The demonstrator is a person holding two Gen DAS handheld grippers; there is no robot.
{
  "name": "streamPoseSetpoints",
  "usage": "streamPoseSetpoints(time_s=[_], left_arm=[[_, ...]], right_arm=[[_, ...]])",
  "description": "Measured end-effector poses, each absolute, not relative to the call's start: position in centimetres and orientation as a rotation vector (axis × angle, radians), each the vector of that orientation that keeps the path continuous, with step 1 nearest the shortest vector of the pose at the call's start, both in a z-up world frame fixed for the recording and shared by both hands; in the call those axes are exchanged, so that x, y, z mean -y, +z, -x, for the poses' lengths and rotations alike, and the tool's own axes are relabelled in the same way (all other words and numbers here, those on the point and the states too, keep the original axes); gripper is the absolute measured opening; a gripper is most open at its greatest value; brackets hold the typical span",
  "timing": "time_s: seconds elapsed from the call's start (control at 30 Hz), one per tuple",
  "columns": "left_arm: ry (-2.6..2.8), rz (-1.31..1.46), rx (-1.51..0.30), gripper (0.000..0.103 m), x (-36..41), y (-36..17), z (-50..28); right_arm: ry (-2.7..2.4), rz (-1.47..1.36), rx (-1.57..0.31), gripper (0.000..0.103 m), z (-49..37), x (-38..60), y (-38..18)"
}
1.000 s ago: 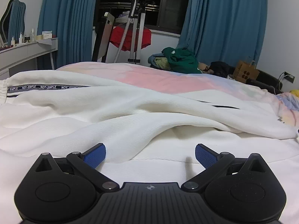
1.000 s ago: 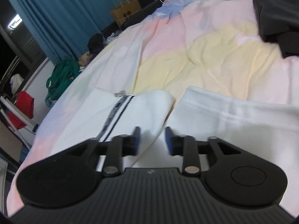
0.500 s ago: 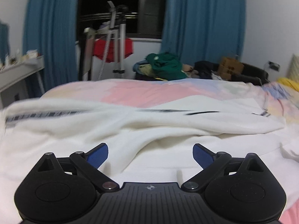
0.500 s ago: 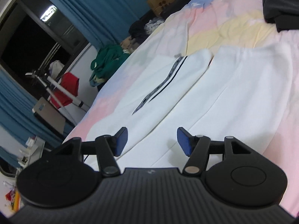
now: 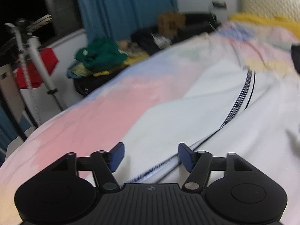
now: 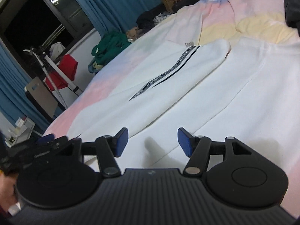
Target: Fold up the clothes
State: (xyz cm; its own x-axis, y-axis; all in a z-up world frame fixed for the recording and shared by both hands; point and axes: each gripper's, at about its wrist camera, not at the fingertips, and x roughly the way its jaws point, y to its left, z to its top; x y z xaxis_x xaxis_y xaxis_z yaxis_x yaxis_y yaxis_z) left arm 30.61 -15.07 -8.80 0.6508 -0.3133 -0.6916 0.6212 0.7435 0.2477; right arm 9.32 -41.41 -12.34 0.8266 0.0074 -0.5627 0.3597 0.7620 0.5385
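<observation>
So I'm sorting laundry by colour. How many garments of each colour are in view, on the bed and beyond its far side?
White: 1, the white garment with the striped sleeve
Black: 1, the black garment
Green: 1, the green garment
Red: 1, the red garment
Total: 4

From my left gripper (image 5: 151, 156), everything is smeared by motion: the lettering on the garment (image 5: 187, 112) stripe (image 5: 241, 95) can't be read, and the pile (image 5: 101, 56) beyond the bed (image 5: 105, 116) is only green and yellow shapes. A dark thing (image 5: 296, 58) is cut by the right edge. From my right gripper (image 6: 152, 141), the stripe's text is too small to read, and my left gripper shows blurred and half cut off at the lower left.
</observation>
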Motion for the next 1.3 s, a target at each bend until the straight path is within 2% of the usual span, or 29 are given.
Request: streamPoseSetpoints(time_s=[0.07,0.1,0.3,0.43,0.57,0.7,0.83,1.03,1.1,1.13,1.17,1.2,1.27,1.3], left_arm=[[-0.594,-0.549,-0.721,0.046,15.8,-10.3,-32.3],[-0.627,-0.562,-0.748,0.045,16.2,-10.7,-32.7],[-0.799,-0.607,-0.826,0.046,16.5,-12.0,-32.1],[-0.809,-0.576,-0.85,0.053,16.3,-11.4,-32.6],[-0.857,-0.441,-0.823,0.074,15.7,-9.6,-32.9],[-0.877,-0.389,-0.768,0.073,17.9,-8.0,-32.6],[-0.883,-0.518,-0.725,0.062,24.4,-9.3,-31.2],[-0.962,-0.613,-0.737,0.058,31.1,-12.7,-29.8],[-0.952,-0.646,-0.738,0.049,32.6,-13.6,-29.7],[-0.937,-0.662,-0.735,0.035,33.1,-13.9,-29.7],[-0.921,-0.677,-0.731,0.028,33.6,-14.3,-29.7],[-0.919,-0.678,-0.725,0.026,33.5,-14.3,-29.7],[-0.922,-0.658,-0.714,0.012,33.0,-13.7,-29.8],[-0.927,-0.638,-0.708,0.011,32.6,-13.1,-29.8]], right_arm=[[-0.205,-0.691,-0.566,0.062,-9.8,41.7,-12.7],[-0.207,-0.694,-0.564,0.062,-10.0,41.8,-12.9],[-0.198,-0.748,-0.601,0.062,-10.8,42.1,-14.2],[-0.194,-0.761,-0.596,0.062,-10.5,42.2,-14.0],[-0.201,-0.772,-0.589,0.062,-10.0,42.5,-13.8],[-0.213,-0.772,-0.569,0.062,-9.7,42.5,-13.3],[-0.214,-0.767,-0.564,0.062,-9.5,42.4,-13.1],[-0.253,-0.804,-0.548,0.062,-9.3,43.6,-13.4],[-0.263,-0.817,-0.543,0.062,-9.3,43.9,-13.6],[-0.266,-0.822,-0.542,0.062,-9.4,44.0,-13.7],[-0.268,-0.825,-0.544,0.062,-9.5,44.1,-13.9],[-0.27,-0.827,-0.546,0.062,-9.6,44.2,-14.0],[-0.272,-0.837,-0.549,0.062,-9.7,44.3,-14.2],[-0.272,-0.843,-0.549,0.062,-9.7,44.3,-14.2]])
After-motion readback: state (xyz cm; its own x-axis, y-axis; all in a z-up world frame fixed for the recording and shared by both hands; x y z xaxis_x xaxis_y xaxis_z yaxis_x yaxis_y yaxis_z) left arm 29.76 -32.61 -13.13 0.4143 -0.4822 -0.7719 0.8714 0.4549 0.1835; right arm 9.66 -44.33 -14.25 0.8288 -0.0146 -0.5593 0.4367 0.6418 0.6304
